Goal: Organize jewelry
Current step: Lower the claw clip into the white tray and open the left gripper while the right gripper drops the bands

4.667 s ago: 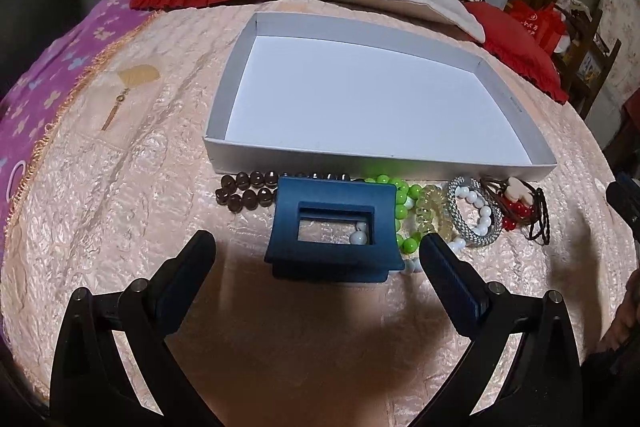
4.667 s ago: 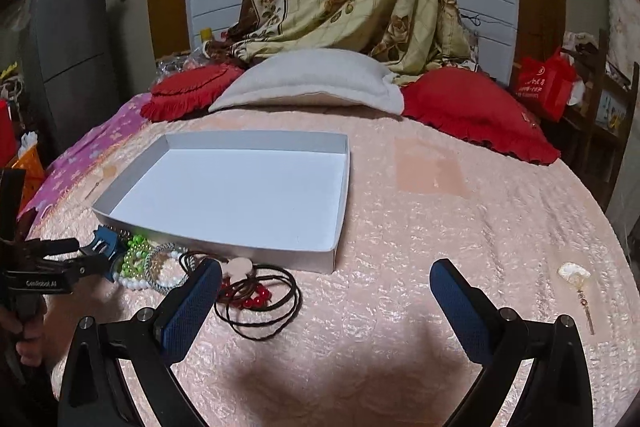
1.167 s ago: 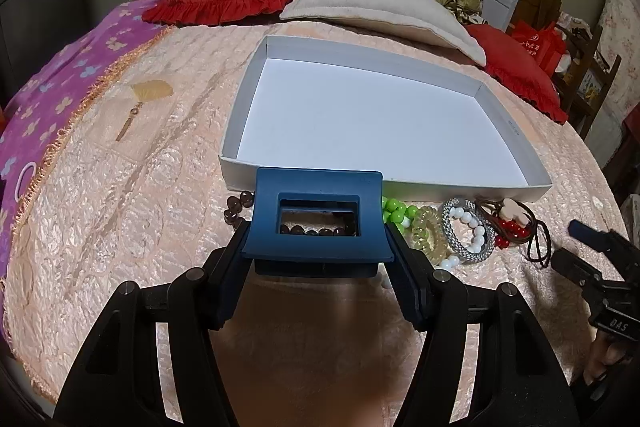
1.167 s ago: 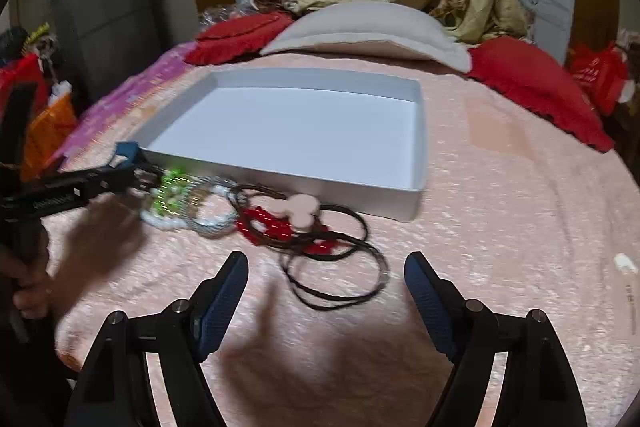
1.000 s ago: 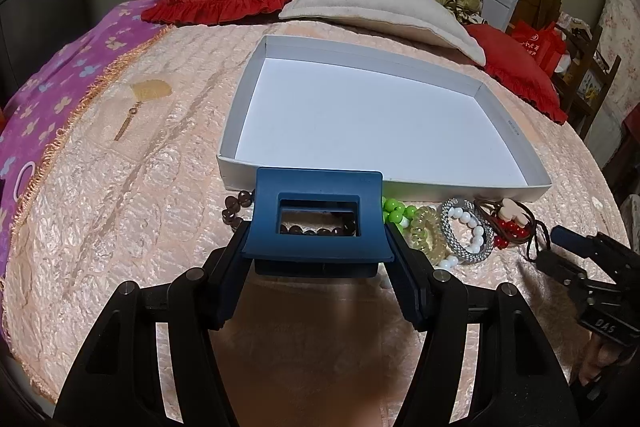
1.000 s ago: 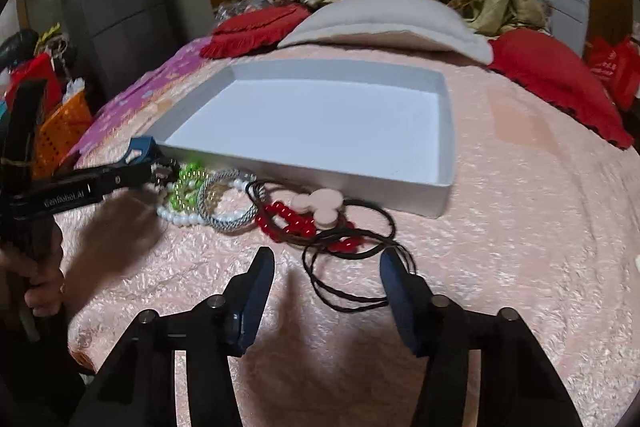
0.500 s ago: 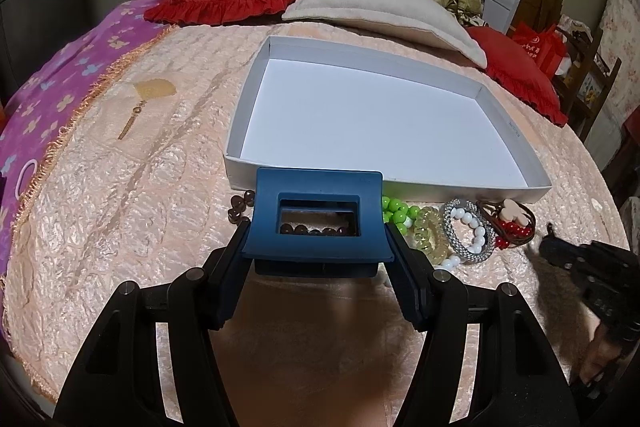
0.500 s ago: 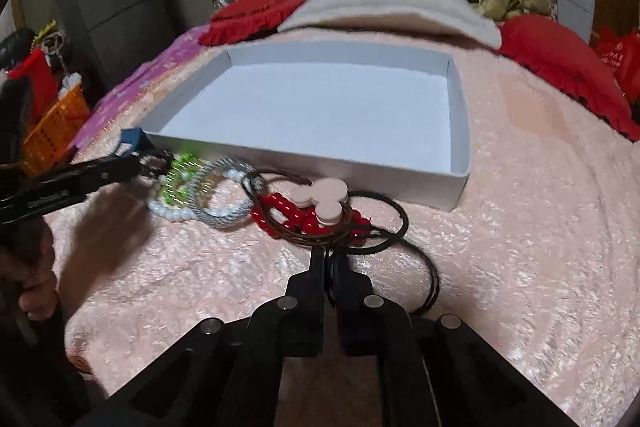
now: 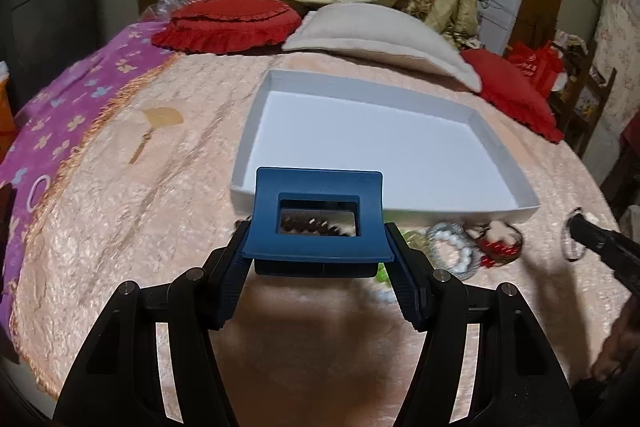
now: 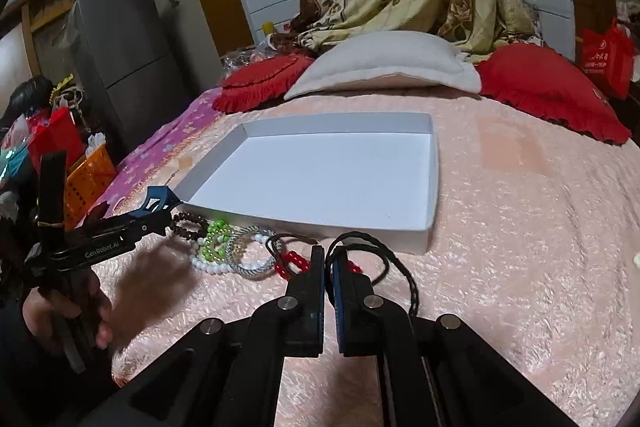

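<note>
My left gripper (image 9: 318, 243) is shut on a blue hair claw clip (image 9: 318, 201), held above the bed just in front of the white tray (image 9: 360, 85). From the right wrist view the clip (image 10: 158, 197) hangs near the tray's (image 10: 428, 235) left front corner. My right gripper (image 10: 329, 255) is shut on a black cord loop (image 10: 402, 269) and holds it up off the bedspread. Red beads (image 10: 294, 261), a grey bracelet (image 10: 252, 269), green beads (image 10: 216, 231) and brown beads (image 10: 188, 223) lie in a row before the tray. The tray holds nothing.
Red cushions (image 9: 228, 23) and a white pillow (image 9: 380, 35) lie behind the tray. A purple cloth (image 9: 60, 107) covers the bed's left side. An orange basket (image 10: 88, 171) and a grey fridge (image 10: 120, 67) stand beyond the left edge. A hand (image 10: 64, 307) grips the left tool.
My right gripper has shut on the black cord and risen with it, pulling it away from the red beads. My left gripper still holds the blue clip in about the same place.
</note>
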{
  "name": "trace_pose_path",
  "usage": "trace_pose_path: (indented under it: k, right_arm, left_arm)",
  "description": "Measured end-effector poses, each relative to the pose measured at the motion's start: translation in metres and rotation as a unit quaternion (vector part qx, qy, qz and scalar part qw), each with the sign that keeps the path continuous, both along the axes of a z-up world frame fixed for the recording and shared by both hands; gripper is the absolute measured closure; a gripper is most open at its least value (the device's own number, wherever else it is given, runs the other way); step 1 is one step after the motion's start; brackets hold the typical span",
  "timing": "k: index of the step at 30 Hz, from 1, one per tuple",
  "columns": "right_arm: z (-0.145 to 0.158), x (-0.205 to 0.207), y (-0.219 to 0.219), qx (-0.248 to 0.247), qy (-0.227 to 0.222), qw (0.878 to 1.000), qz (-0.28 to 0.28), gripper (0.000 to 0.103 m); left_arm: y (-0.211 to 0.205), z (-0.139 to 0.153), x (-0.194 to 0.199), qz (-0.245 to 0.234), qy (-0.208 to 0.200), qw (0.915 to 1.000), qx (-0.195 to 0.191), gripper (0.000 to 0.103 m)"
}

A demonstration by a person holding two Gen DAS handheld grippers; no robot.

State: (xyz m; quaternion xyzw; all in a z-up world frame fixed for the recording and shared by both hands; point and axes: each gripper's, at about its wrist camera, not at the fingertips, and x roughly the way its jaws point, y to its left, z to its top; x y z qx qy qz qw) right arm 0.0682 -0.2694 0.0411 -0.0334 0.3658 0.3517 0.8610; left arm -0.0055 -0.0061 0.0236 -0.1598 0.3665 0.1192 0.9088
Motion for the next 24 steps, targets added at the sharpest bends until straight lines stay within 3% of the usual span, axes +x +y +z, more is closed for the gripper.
trace_pose_path:
  k: [4, 7, 10, 14, 16, 19, 22, 24]
  right_arm:
    - [0.014, 0.019, 0.009, 0.005, 0.004, 1.000, -0.011, 0.099]
    - [0.025, 0.039, 0.017, 0.009, 0.003, 1.000, -0.019, 0.099]
    - [0.033, 0.057, 0.024, 0.013, -0.006, 1.000, -0.024, 0.099]
    - [0.024, 0.075, 0.027, 0.039, -0.005, 0.999, -0.034, 0.099]
    - [0.013, 0.084, 0.032, 0.028, 0.007, 0.999, -0.033, 0.099]
    - [-0.005, 0.099, 0.042, 0.015, 0.025, 0.999, -0.031, 0.099]
    - [-0.024, 0.115, 0.049, 0.004, 0.050, 0.998, -0.037, 0.099]
    - [-0.035, 0.121, 0.053, -0.008, 0.066, 0.997, -0.041, 0.099]
  left_arm:
    - [0.010, 0.018, 0.019, 0.008, 0.006, 0.9999, 0.009, 0.040]
    - [0.024, 0.031, 0.035, 0.010, -0.009, 0.9997, -0.020, 0.040]
    - [0.029, 0.040, 0.053, 0.000, -0.029, 0.9994, -0.020, 0.040]
    - [0.034, 0.026, 0.077, -0.013, -0.030, 0.9989, -0.032, 0.040]
    - [0.034, 0.016, 0.085, -0.016, -0.025, 0.9990, -0.032, 0.040]
    - [0.034, -0.001, 0.102, -0.012, 0.003, 0.9999, -0.010, 0.040]
    - [0.037, -0.014, 0.112, -0.015, 0.024, 0.9992, -0.030, 0.040]
    - [0.036, -0.022, 0.116, -0.010, 0.044, 0.9989, -0.015, 0.040]
